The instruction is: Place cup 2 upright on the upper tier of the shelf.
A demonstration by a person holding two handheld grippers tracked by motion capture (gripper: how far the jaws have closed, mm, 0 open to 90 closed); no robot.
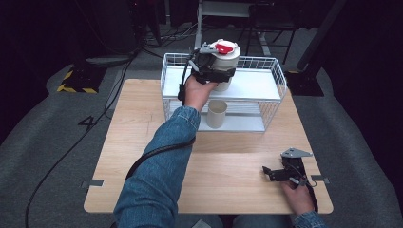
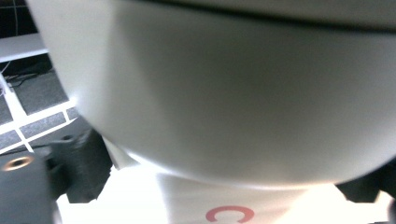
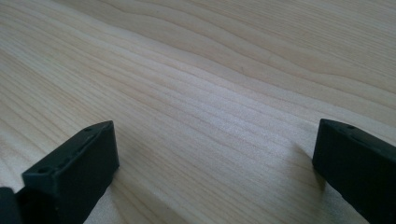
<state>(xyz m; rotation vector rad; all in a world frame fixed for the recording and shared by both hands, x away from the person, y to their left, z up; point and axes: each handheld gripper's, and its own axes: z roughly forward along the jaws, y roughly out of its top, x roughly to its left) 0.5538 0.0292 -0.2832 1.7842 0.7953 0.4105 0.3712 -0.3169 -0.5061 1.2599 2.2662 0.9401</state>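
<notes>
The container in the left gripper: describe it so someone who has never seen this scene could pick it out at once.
At the far edge of the wooden table stands a white wire rack with two shelves. Above its upper shelf, the left gripper holds a white round container. Unlike the open beige cup on the lower shelf, it has a white lid with a red patch.

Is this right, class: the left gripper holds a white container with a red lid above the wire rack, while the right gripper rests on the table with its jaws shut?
Not quite. The right gripper has its jaws wide apart over bare table, as the right gripper view shows. The rest stands: the left gripper holds the white container above the wire rack.
</notes>
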